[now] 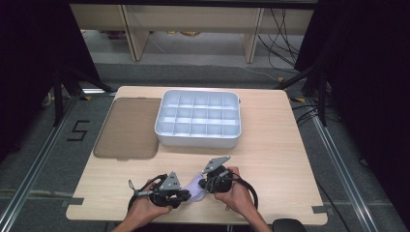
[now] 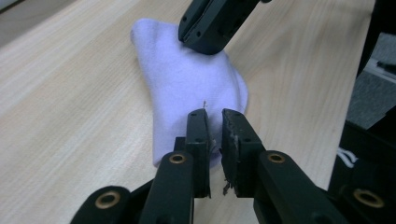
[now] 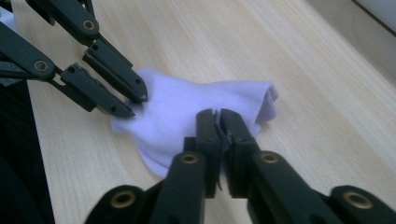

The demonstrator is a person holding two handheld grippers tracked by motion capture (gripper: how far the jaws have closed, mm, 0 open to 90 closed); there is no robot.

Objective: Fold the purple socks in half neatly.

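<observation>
Nearest the person's edge of the surface (image 1: pixel 270 193), at about 6 o'clock in the high view, a small lavender sock (image 1: pixel 195 187) lies flat on the wood between the two hands. The left tongs (image 2: pixel 214 116) have their jaws drawn narrow, a thin gap between the tips, and they sit right at one end of the sock (image 2: pixel 187 88); whether fabric is actually caught between them I cannot tell for sure, though the cloth reaches up to the tips. The right tongs (image 3: pixel 218 115) are pressed almost together, with a fold of the sock (image 3: pixel 187 112) seemingly nipped between the jaws. In the high view the left tongs (image 1: pixel 186 194) come in from 8 o'clock and the right tongs (image 1: pixel 202 182) from 4 o'clock, so both meet on the cloth.

Judged from this, the work is at an early stage: the sock is gripped or nearly gripped at two places but is not yet lifted, folded or moved off the wood.

Farther away, toward 12 o'clock, a white divided box (image 1: pixel 167 135) stands open, and every compartment in view looks bare. To its left, at about 10 o'clock, a translucent brown lid (image 1: pixel 128 128) lies flat just beside it. If the sock is meant for the box, carrying and placing remain to be done.
</observation>
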